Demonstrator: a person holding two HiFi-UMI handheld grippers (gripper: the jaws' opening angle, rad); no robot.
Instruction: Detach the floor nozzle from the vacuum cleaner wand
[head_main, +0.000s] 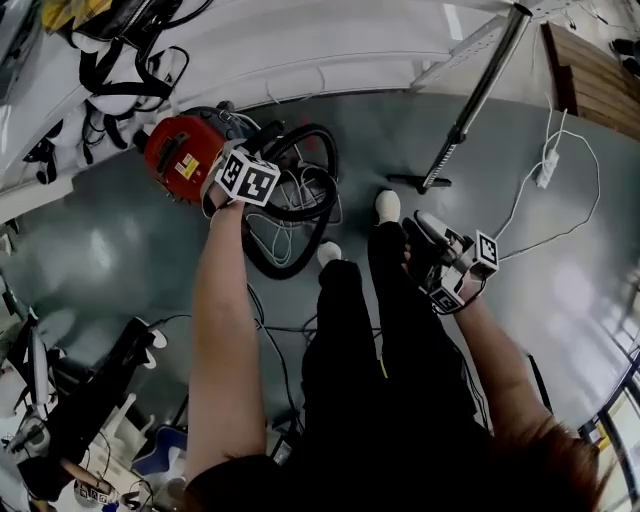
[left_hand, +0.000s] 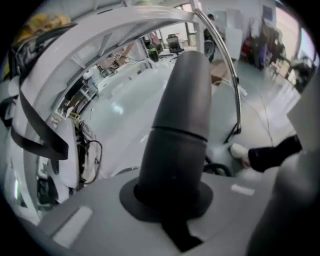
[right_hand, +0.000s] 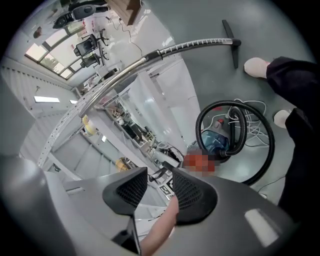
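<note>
1. the left gripper (head_main: 238, 186) is hovering by the red vacuum body (head_main: 178, 155) in the upper left, its jaws pressed together on nothing.
2. the right gripper (head_main: 436, 246), at mid right, is standing half open and empty.
3. the floor nozzle (head_main: 420, 182) is sitting on the floor at upper centre, seemingly joined to the slanting wand (head_main: 482, 88), well apart from both grippers.
4. likely risks: tugging the nozzle while nothing is steadying the wand could topple it, and the hose (head_main: 300, 215) looping near the feet is inviting a snag.
</note>
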